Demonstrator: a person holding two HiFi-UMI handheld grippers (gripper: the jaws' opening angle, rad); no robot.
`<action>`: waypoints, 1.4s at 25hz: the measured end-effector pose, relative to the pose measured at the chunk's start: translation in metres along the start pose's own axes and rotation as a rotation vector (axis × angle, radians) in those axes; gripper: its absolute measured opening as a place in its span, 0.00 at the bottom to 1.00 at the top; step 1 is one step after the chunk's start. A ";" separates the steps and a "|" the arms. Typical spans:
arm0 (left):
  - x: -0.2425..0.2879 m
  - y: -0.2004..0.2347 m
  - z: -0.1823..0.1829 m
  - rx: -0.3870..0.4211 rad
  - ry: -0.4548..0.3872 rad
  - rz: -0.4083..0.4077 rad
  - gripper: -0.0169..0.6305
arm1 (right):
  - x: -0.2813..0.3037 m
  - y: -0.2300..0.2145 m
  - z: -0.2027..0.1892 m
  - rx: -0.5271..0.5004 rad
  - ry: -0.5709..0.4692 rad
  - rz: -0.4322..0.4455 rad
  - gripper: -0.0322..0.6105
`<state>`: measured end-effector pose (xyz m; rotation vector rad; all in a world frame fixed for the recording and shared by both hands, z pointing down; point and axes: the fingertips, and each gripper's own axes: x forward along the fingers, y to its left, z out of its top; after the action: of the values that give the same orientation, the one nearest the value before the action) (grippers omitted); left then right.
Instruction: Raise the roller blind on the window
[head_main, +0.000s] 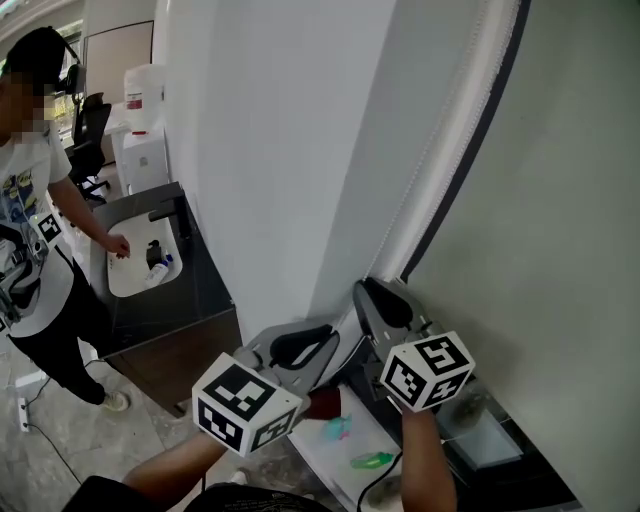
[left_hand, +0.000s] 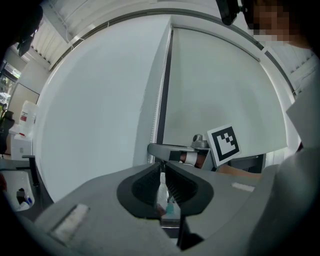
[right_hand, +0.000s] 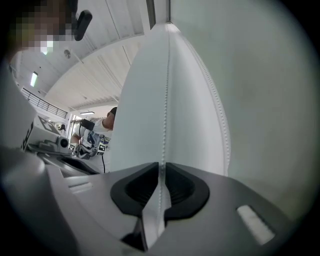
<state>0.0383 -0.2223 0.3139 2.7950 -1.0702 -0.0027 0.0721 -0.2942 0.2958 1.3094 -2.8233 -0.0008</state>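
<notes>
I hold both tools level, nosed into the corner where the wall meets the blind. My forearms reach up from 6 o'clock in the head view. My right tool is the farther one, clamped on the chain, which climbs away toward 12 o'clock. My left tool sits at 7 o'clock of it, just behind and lower. Its jaws stand a slit apart, with the chain threading the gap unpinched. The blind fills the head view from 1 to 4 o'clock, drawn down over the window. At 9 o'clock a person stands by a sink.
</notes>
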 end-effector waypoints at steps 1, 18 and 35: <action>-0.001 -0.001 0.003 0.006 -0.003 -0.001 0.08 | 0.000 0.001 0.000 -0.005 -0.001 0.004 0.10; 0.038 -0.034 0.056 0.082 -0.033 -0.121 0.17 | -0.066 0.031 -0.015 -0.043 0.022 -0.089 0.08; 0.049 -0.061 0.068 0.061 -0.018 -0.324 0.04 | -0.094 0.034 -0.012 -0.102 0.045 -0.091 0.09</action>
<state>0.1117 -0.2197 0.2407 2.9948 -0.6191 -0.0320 0.1065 -0.2004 0.3052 1.3961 -2.6855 -0.1145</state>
